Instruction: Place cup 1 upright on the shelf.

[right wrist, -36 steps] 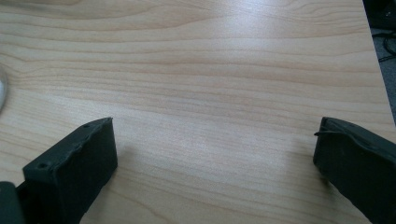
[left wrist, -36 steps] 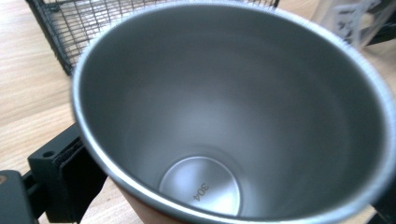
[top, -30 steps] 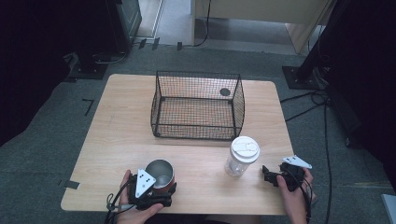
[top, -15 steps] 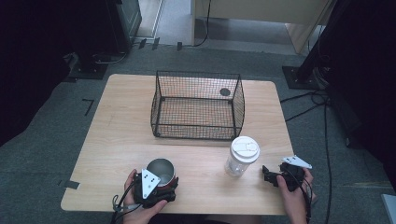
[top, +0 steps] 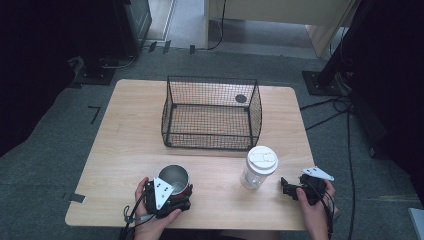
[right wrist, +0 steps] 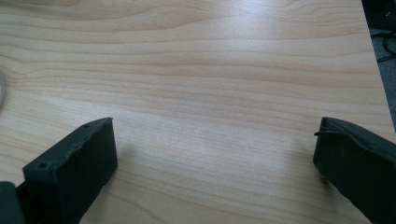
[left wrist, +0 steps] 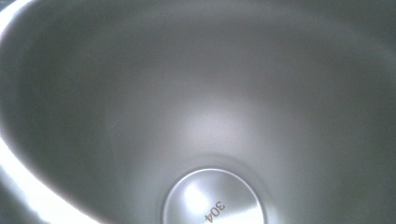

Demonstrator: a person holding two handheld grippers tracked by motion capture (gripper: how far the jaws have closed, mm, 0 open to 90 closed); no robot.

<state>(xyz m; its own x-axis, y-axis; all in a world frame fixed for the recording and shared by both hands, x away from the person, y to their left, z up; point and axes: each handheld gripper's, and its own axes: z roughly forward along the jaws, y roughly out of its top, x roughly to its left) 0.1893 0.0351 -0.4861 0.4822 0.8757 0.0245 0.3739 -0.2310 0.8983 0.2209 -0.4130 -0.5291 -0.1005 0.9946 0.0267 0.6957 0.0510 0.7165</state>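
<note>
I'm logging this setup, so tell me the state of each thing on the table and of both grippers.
Steel cup: upright, open-topped, empty; its bare inside faces the left gripper's camera.
Clear jar: upright, white lid on, untouched.
Wire basket: upright, open-topped, with a small dark round object by its far right corner.
Left gripper: at the cup; jaws cannot be seen.
Right gripper: jaws wide open over bare table, holding nothing.

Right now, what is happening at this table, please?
A person works at a wooden table with a tool in each hand. The left tool is at a steel cup near the front edge; its camera looks straight into the cup, so I cannot tell its grip. The right tool rests open on bare wood, apart from a lidded clear jar. A wire basket stands behind, nothing inside.
</note>
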